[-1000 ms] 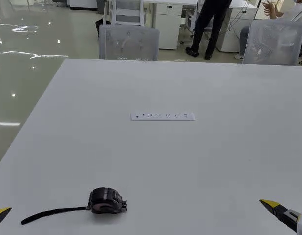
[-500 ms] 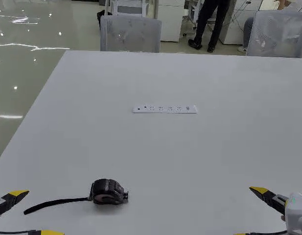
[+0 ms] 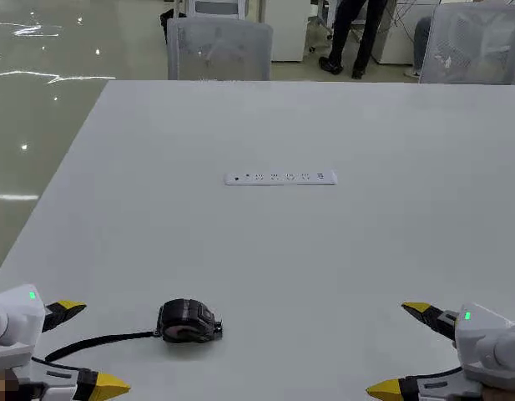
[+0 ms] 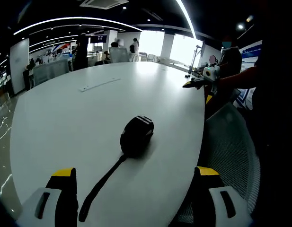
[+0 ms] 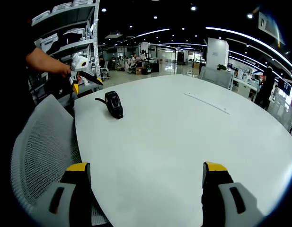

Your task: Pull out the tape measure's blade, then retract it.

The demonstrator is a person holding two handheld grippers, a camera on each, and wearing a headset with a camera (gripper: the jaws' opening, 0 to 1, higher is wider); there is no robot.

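A black tape measure point(image 3: 189, 322) lies near the front left of the white table point(image 3: 290, 251), with its black wrist strap point(image 3: 98, 342) trailing left. My left gripper point(image 3: 78, 347) is open at the bottom left, its yellow-tipped jaws on either side of the strap's end. Its own view has the tape measure point(image 4: 136, 135) just ahead, between the spread jaws. My right gripper point(image 3: 401, 348) stands open at the bottom right, far from the tape measure point(image 5: 113, 104), with nothing between its jaws.
A white power strip point(image 3: 280, 177) is set in the table's middle. Grey mesh chairs point(image 3: 219, 50) stand at the far edge, and a person point(image 3: 357, 33) stands beyond them. Another mesh chair point(image 5: 39, 146) sits at the near edge.
Both grippers have come further in over the table's front edge, the left one closing in on the strap. The tape measure has stayed put; the head camera tilted down a little.
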